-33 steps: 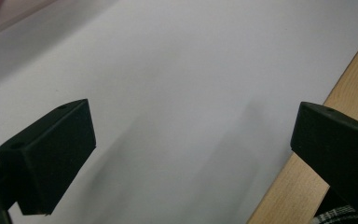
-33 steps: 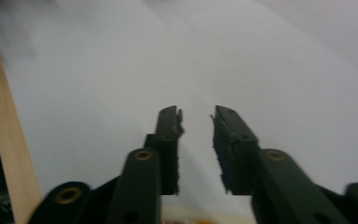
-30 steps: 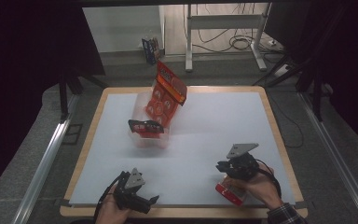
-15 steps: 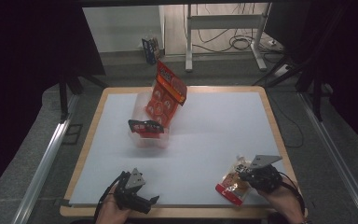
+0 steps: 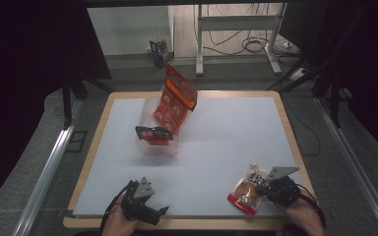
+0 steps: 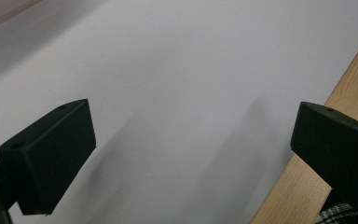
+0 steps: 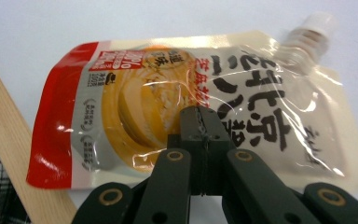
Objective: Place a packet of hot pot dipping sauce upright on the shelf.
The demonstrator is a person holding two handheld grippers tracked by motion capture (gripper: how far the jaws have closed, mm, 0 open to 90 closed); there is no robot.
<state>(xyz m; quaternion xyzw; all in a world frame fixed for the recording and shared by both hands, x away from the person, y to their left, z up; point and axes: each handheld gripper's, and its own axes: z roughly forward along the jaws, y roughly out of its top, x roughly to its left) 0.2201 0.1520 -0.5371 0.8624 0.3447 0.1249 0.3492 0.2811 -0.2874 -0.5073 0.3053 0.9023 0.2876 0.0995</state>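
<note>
Now, from above, the right tongs [image 5: 270, 186] have drawn back to the counter's [image 5: 226, 142] near right corner, dragging the one spouted pouch [image 5: 246, 189] along, likely clearing it aside; one clear bin [image 5: 158, 140] holding orange packets stands mid-counter. The left tongs [image 6: 186, 154] hang released over bare counter. Close up, the right tongs [image 7: 200, 122] are clenched on the pouch's edge.

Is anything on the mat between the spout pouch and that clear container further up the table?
Nothing visible does. The spout pouch lies by the near right edge at the right gripper; bare white mat runs from it to the clear container holding the red packet.
</note>
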